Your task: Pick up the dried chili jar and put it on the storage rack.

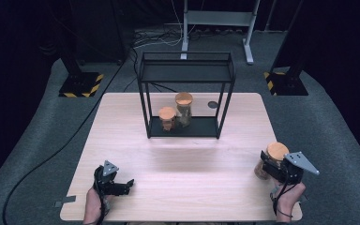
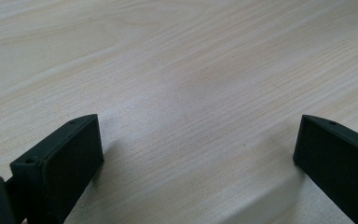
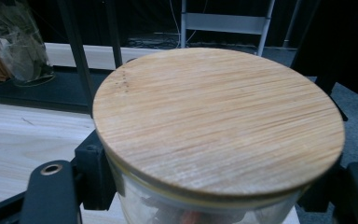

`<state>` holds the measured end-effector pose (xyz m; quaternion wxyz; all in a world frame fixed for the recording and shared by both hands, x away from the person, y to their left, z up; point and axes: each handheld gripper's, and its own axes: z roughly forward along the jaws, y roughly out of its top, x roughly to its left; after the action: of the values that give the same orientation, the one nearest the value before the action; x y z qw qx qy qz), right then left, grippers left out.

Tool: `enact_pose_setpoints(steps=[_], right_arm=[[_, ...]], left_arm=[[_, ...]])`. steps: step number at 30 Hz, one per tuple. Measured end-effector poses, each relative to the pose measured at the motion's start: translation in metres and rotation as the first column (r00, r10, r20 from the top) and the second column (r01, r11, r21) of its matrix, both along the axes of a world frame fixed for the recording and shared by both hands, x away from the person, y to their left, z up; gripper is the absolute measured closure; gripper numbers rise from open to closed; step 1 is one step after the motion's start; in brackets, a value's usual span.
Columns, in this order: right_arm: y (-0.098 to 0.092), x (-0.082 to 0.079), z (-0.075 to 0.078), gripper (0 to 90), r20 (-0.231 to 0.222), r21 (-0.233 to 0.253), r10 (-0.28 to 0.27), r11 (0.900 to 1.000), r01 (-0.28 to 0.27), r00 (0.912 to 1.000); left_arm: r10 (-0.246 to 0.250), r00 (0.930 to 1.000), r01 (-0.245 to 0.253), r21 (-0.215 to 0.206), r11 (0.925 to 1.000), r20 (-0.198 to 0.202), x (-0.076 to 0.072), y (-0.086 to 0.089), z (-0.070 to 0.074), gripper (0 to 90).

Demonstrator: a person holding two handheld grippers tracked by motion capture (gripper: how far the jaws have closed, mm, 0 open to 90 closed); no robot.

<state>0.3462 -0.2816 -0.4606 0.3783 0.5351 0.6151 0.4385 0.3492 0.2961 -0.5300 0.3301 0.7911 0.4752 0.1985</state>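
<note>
A glass jar with a round wooden lid (image 1: pixel 273 158) stands near the table's right edge, and my right gripper (image 1: pixel 274 166) is shut on it just below the lid. In the right gripper view the lid (image 3: pixel 219 121) sits between the two jaws. My left gripper (image 1: pixel 125 184) rests low over the front left of the table, open, with bare wood between its jaws (image 2: pixel 196 154). Two more lidded jars, a short one (image 1: pixel 167 117) and a taller one (image 1: pixel 184 108), stand on the bottom shelf of a black wire rack (image 1: pixel 187 61).
The rack stands at the back middle of the light wooden table (image 1: pixel 178 154). A small dark disc (image 1: pixel 213 104) lies on the table behind the rack's right leg. Black stands with yellow-striped bases (image 1: pixel 80 84) flank the table on the grey floor.
</note>
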Motion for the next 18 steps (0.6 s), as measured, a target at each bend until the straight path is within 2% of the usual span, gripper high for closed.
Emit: enact_pose_setpoints(steps=[4, 6, 18], right_arm=[[0.002, -0.002, 0.0, 24.7, 0.005, 0.004, -0.003, 1.0, 0.003, 1.0], [0.004, -0.003, 0.0, 24.7, 0.004, 0.004, 0.018, 1.0, -0.018, 0.9998], [0.018, -0.006, 0.006, 24.8, 0.008, -0.01, 0.062, 0.998, -0.062, 0.998]], left_arm=[[0.0, 1.0, 0.0, 0.0, 1.0, 0.0, 0.0, 0.0, 0.0, 0.7], [0.0, 1.0, 0.0, 0.0, 1.0, -0.001, 0.0, 0.0, 0.0, 0.7], [0.0, 1.0, 0.0, 0.0, 1.0, -0.001, 0.0, 0.0, 0.0, 0.7]])
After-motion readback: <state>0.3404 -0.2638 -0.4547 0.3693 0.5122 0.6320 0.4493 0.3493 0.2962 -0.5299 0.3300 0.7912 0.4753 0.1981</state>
